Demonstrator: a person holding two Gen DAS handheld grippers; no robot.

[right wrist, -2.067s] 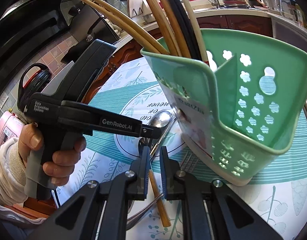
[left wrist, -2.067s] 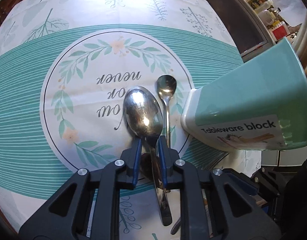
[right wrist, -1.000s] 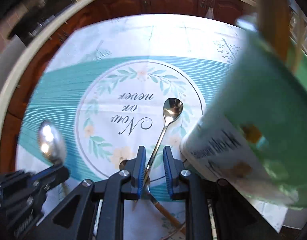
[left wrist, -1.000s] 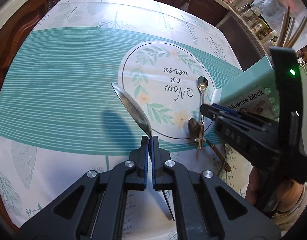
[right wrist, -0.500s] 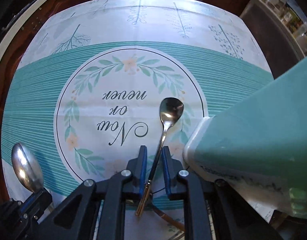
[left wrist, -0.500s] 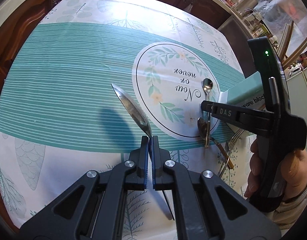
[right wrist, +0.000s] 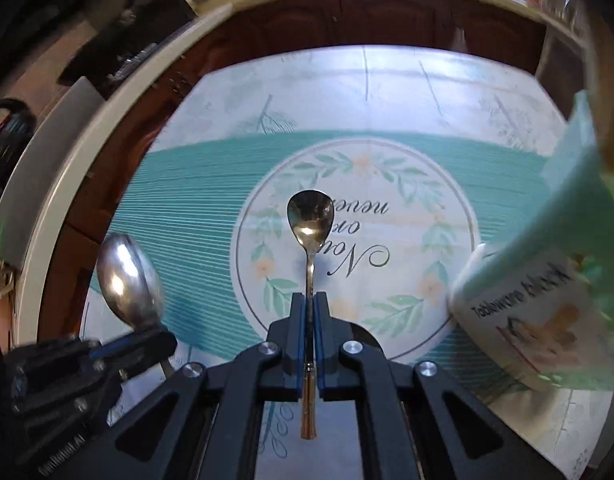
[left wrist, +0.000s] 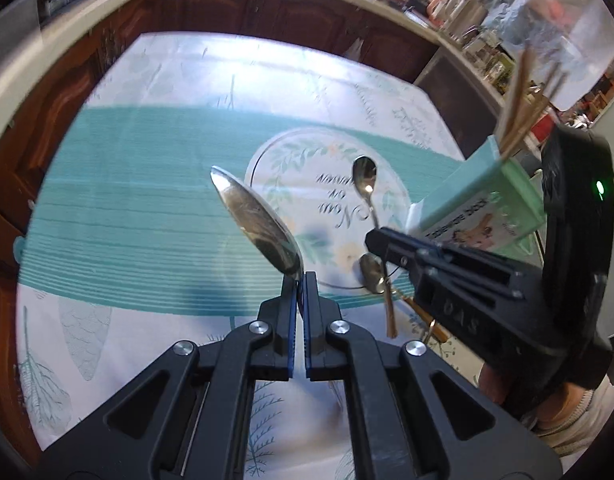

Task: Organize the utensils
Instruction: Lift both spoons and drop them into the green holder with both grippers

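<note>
Green caddy [right wrist: 555, 264] close right — tablecloth [right wrist: 211, 184] beneath.

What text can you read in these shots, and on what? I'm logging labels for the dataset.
"Tableware block": label on the green utensil holder.
"Now or never": upside down on the tablecloth inside the wreath; partly hidden by the small spoon.
"DAS": on the right gripper body, seen from the left wrist.
White lettering on the left gripper body: too blurred to read.

Two wrist fisheyes, each angled steeply down from above, sharing the tablecloth [left wrist: 119, 216] and green caddy [right wrist: 567, 240]
</note>
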